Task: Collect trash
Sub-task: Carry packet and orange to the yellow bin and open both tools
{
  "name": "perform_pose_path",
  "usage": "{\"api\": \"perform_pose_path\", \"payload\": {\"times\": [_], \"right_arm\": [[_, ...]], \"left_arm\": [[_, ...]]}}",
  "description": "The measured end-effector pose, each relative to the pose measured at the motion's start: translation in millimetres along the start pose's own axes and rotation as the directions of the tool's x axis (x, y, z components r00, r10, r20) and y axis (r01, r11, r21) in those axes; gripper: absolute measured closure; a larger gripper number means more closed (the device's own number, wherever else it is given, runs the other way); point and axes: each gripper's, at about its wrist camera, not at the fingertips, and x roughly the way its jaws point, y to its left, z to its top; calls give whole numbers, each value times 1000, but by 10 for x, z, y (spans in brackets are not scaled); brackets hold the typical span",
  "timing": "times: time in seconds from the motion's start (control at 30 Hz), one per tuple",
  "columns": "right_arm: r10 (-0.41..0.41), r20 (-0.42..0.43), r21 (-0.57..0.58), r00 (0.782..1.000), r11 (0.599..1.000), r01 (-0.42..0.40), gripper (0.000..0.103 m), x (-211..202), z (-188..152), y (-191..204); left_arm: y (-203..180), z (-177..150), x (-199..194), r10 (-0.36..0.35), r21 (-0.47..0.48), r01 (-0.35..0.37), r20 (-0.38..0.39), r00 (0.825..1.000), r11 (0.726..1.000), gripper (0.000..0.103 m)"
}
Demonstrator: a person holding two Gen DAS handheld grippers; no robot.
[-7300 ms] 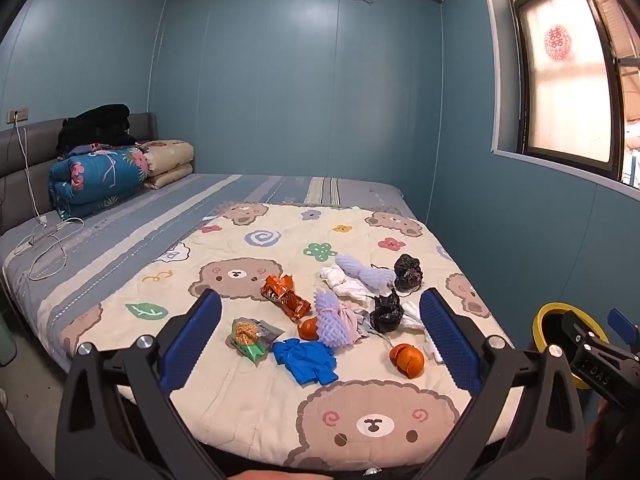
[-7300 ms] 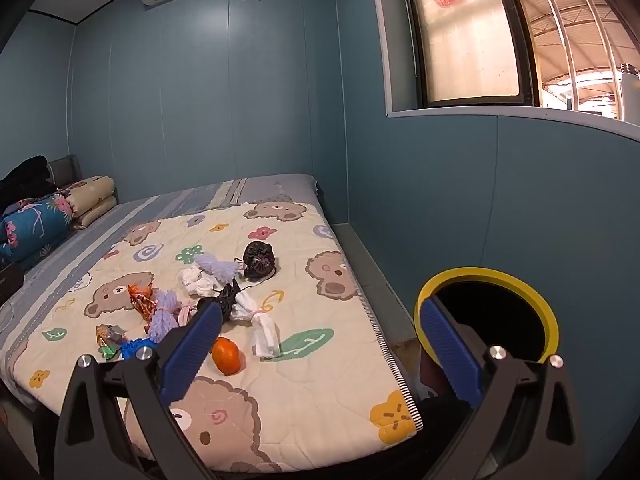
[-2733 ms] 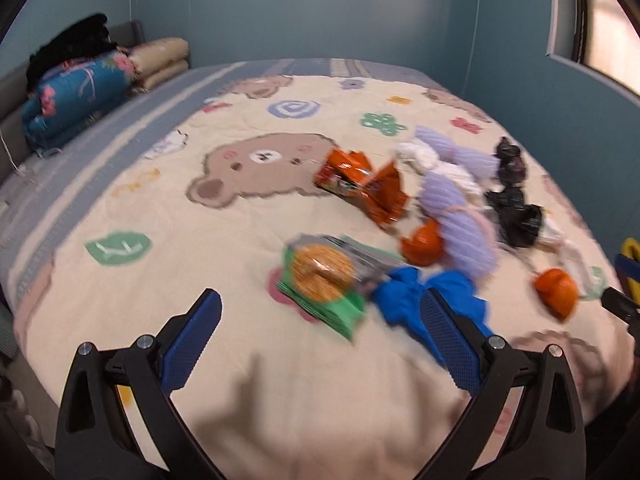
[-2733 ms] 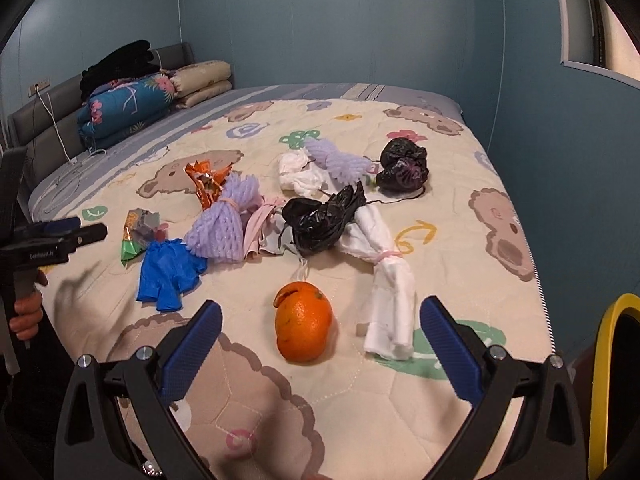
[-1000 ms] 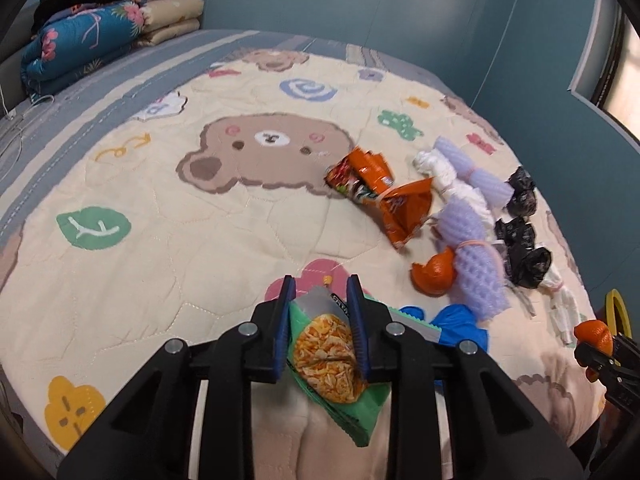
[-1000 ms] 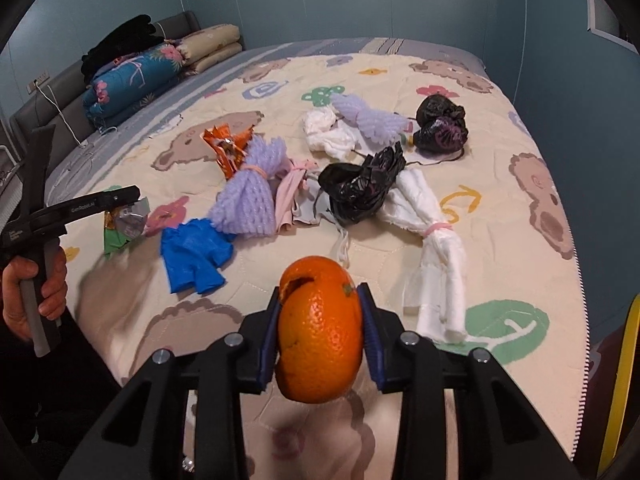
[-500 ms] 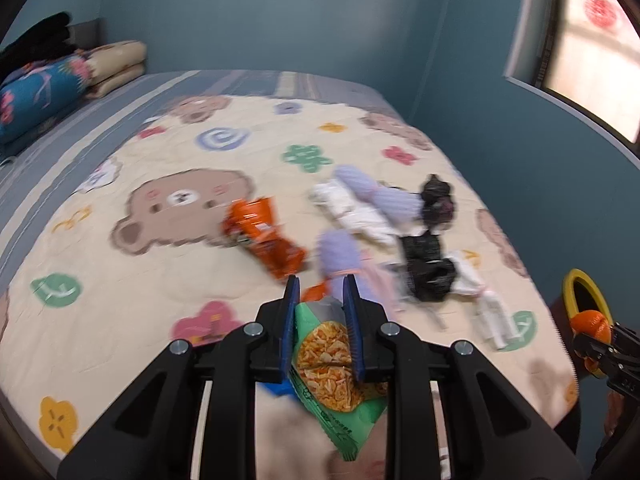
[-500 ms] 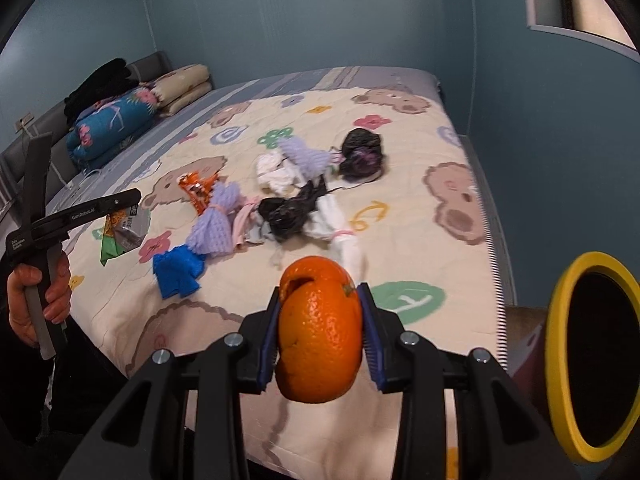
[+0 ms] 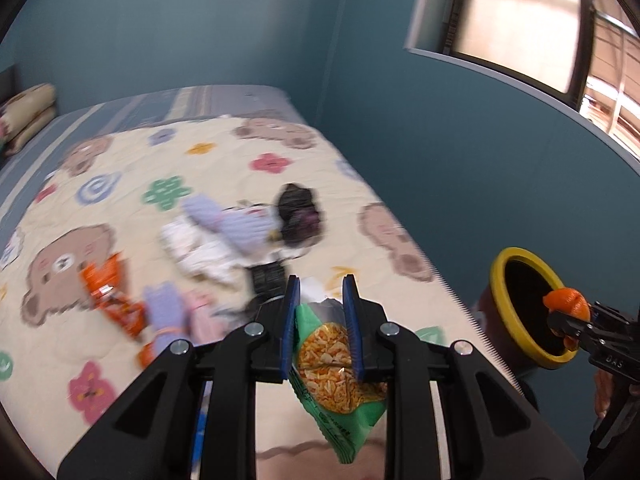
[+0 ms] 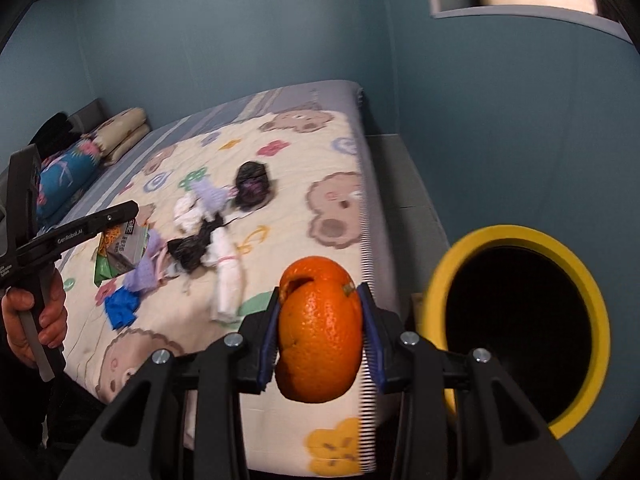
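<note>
My left gripper (image 9: 319, 300) is shut on a green snack bag (image 9: 338, 376) with orange chips printed on it, held above the bed's near edge. My right gripper (image 10: 320, 320) is shut on an orange peel (image 10: 318, 328), just left of the yellow-rimmed bin (image 10: 516, 236). In the left wrist view the bin (image 9: 520, 312) stands on the floor to the right of the bed, and the peel (image 9: 566, 300) hangs over its rim. In the right wrist view the snack bag (image 10: 120, 252) hangs from the left gripper at the far left.
A bear-print quilt (image 9: 240, 160) covers the bed and carries an orange wrapper (image 9: 110, 292), purple foam nets (image 9: 236, 220), black bags (image 9: 298, 216), white tissue (image 10: 228, 284) and a blue glove (image 10: 120, 308). Pillows (image 10: 120, 132) lie at the head. Blue walls and a window (image 9: 520, 20) close the right side.
Both grippers have swung right, away from the litter, carrying their loads. The bin has come into close view, and the orange peel now sits beside its rim.
</note>
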Motion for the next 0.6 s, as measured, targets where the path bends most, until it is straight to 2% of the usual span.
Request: {"api": "perform_pose_path", "payload": {"times": [0.3, 0.6], "right_arm": [[-74, 30, 118, 997, 991, 70, 69, -195, 106, -666], [-158, 44, 235, 987, 961, 143, 69, -319, 164, -1283]], "left_arm": [[-859, 200, 479, -149, 92, 151, -32, 988, 984, 82], [-1701, 278, 917, -281, 143, 288, -69, 957, 947, 82]]}}
